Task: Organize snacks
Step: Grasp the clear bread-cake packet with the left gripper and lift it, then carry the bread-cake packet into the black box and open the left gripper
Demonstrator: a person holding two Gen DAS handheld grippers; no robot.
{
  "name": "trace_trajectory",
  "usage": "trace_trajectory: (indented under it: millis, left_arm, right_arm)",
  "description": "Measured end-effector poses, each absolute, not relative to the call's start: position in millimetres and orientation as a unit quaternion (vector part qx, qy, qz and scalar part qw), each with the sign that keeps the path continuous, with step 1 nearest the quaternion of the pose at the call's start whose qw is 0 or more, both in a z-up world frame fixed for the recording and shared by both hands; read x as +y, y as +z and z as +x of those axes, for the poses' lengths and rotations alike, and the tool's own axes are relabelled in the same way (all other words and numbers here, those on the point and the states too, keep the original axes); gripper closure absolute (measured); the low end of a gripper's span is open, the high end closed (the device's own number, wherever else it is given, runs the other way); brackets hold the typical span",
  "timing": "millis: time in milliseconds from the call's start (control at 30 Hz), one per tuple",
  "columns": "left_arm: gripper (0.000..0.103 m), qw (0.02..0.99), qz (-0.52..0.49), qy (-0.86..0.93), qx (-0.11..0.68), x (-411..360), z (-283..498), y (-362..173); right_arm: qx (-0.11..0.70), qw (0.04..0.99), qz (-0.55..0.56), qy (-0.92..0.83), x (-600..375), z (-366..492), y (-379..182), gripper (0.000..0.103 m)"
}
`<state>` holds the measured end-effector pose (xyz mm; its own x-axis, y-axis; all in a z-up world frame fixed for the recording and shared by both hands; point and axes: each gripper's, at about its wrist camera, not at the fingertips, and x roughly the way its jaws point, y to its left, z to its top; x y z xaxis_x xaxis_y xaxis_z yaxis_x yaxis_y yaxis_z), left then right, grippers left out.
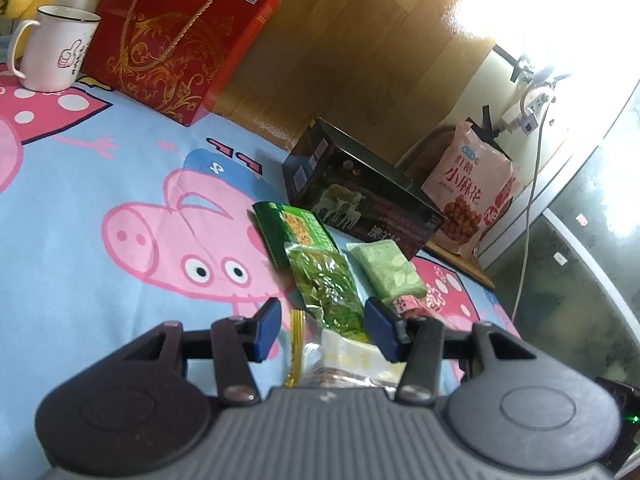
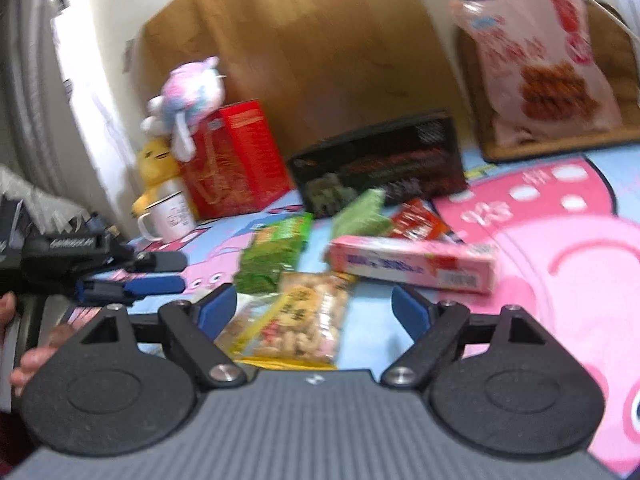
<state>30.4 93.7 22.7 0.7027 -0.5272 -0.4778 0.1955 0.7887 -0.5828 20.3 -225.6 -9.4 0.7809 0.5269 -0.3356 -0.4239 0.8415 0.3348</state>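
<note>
Snacks are lying in a loose cluster on a cartoon-pig sheet [image 1: 100, 184], in front of a black box [image 1: 360, 196] that is standing on its long side. In the left wrist view, the left gripper [image 1: 326, 326] is hovering low over the near end of the cluster with its blue pads apart and gripping nothing; a green crinkled packet [image 1: 326, 286] is lying just beyond the gap, and a pale packet [image 1: 348, 354] with a gold-edged wrapper [image 1: 295, 344] beside it is showing between the fingers, closer to the camera. Beyond these, a dark green biscuit pack [image 1: 288, 230] is lying partly under the crinkled packet, and a light green leaf-print pack [image 1: 390, 272] is sitting just to its right. A pink snack bag [image 1: 472, 196] is leaning upright behind the black box.

In the right wrist view, which is blurred, the right gripper [image 2: 314, 306] is standing wide open and empty, with a clear bag of what looks like puffed or nut snacks [image 2: 304, 320] lying on the sheet between its fingers, apart from both pads. A long pink box [image 2: 412, 264] is lying flat just beyond the right finger, and a red packet [image 2: 418, 224] is behind it. At the far left a red gift box [image 2: 236, 160], a white mug [image 2: 170, 216] and plush toys [image 2: 188, 96] are grouped together. The left gripper is also reaching in from that side, held by a hand [image 2: 28, 360].
</note>
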Motion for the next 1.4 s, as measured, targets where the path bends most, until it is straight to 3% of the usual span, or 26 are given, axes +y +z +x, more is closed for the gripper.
trace_trajectory:
  millis: [267, 433, 500, 600, 800, 967, 1400]
  left_arm:
    - [0.056, 0.865, -0.270, -0.240, 0.349, 98, 24, 15]
    - [0.055, 0.857, -0.249, -0.261, 0.367, 82, 25, 7]
    - [0.049, 0.858, -0.239, -0.259, 0.374, 76, 26, 2]
    - [0.048, 0.860, -0.238, -0.254, 0.374, 72, 26, 1]
    - [0.053, 0.857, -0.245, -0.250, 0.377, 76, 27, 1]
    - [0.057, 0.854, -0.260, -0.246, 0.379, 80, 28, 3]
    - [0.057, 0.894, -0.193, -0.268, 0.303, 41, 93, 79]
  right_arm:
    - [0.242, 0.909, 0.058, 0.335, -200, 20, -3, 0.019]
    - [0.259, 0.898, -0.020, 0.354, -176, 19, -4, 0.038]
    - [0.255, 0.898, -0.048, 0.355, -168, 17, -5, 0.038]
    - [0.257, 0.895, -0.057, 0.359, -160, 20, -7, 0.038]
    - [0.266, 0.891, -0.067, 0.362, -147, 27, -14, 0.036]
    - [0.255, 0.894, -0.074, 0.361, -144, 26, -9, 0.043]
    - [0.162, 0.928, -0.066, 0.330, -167, 73, 44, 0.045]
